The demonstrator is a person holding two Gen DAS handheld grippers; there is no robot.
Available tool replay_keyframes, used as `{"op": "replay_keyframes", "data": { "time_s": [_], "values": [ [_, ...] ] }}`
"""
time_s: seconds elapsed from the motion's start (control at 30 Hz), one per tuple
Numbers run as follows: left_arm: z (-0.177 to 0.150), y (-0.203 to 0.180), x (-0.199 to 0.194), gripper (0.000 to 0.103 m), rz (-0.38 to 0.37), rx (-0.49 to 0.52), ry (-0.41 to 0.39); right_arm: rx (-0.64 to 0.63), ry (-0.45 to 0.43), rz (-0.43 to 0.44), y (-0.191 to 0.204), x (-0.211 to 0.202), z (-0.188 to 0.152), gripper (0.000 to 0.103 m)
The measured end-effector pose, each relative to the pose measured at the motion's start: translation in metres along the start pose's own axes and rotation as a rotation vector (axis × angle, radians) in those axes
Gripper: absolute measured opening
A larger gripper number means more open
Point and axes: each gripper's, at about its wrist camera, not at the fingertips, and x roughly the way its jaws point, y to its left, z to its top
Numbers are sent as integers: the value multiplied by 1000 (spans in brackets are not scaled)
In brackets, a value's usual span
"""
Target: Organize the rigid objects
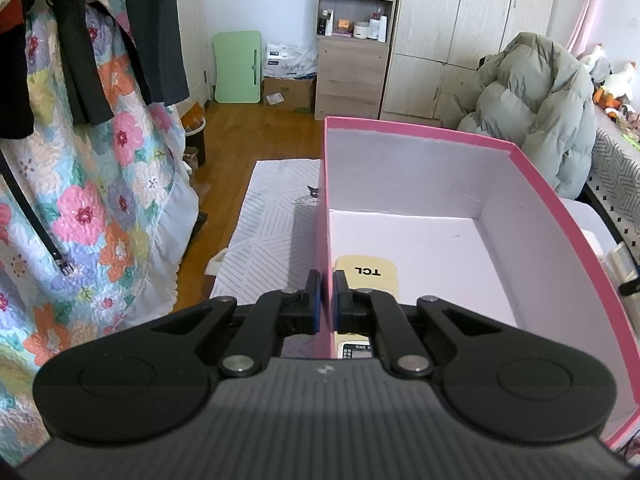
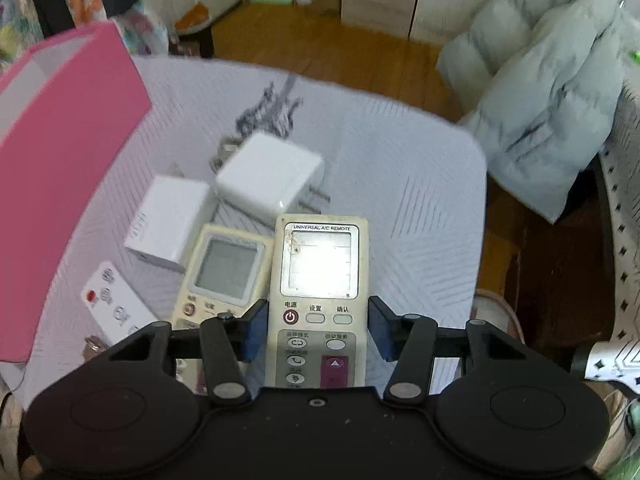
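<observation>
In the left wrist view, my left gripper is shut on the left wall of a pink box, one finger on each side. A cream TCL remote lies inside the box. In the right wrist view, my right gripper is open and straddles a cream universal A/C remote; its pads stand slightly off the remote's sides. Beside it lie a second cream remote, two white chargers and a flat white remote. The pink box also shows in the right wrist view, at the left.
The things lie on a small table with a pale striped cloth. A grey-green puffer jacket is draped at the right. A floral quilt hangs at the left. A wooden floor and cabinets lie beyond.
</observation>
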Motion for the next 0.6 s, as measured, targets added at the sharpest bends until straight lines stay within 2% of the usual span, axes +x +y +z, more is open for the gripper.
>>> {"op": "replay_keyframes", "data": {
  "time_s": [0.3, 0.53, 0.6],
  "values": [
    [-1, 1, -2, 5, -4, -11, -4, -46, -244, -19, 30, -72, 6, 58],
    [-1, 1, -5, 5, 1, 4, -14, -201, -371, 32, 85, -130, 28, 58],
    [-1, -1, -6, 5, 6, 15, -12, -274, -378, 67, 107, -141, 37, 58]
  ]
}}
